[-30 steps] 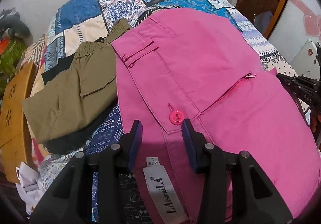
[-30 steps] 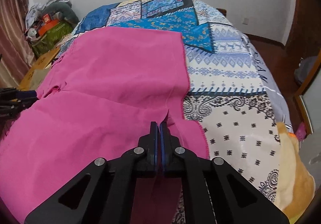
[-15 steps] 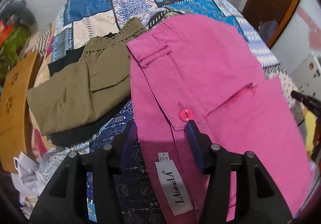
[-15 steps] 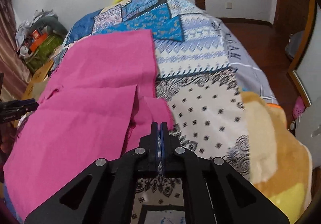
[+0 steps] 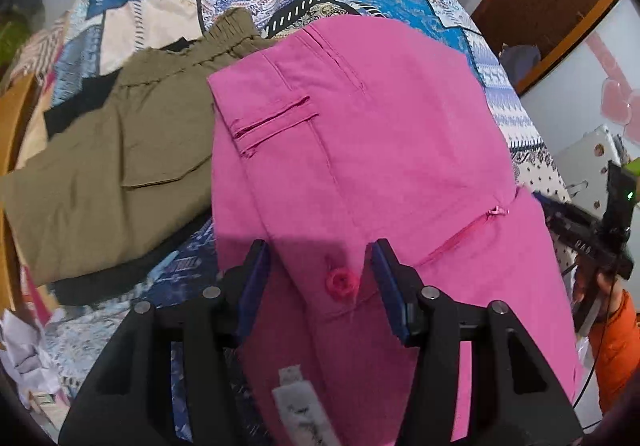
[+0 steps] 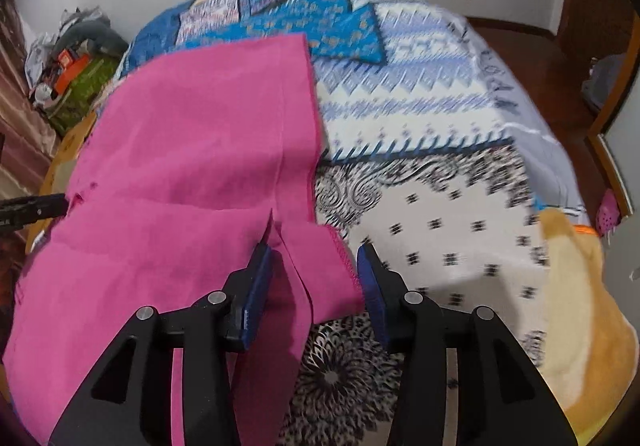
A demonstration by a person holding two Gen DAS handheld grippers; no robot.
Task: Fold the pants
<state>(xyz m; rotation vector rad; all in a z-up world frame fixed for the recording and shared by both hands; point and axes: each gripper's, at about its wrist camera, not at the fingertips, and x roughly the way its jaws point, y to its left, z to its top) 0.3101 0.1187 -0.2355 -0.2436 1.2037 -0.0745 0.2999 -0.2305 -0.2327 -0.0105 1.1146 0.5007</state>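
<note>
Pink pants (image 5: 360,150) lay folded lengthwise on the bed (image 6: 440,150); both grippers, left (image 5: 318,266) and right (image 6: 314,266), stood open, crosswise folds remaining.

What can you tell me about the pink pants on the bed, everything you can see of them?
The bright pink cotton-looking pants lie flat on the patchwork bedspread, seemingly folded leg over leg. Visible parts: waistband with a pink button, a welt pocket, a zip and a blurred white label. Their waist edge overlaps the olive-green folded shorts. The left tongs straddle the button, open; the right tongs are open around the hem corner.
</note>
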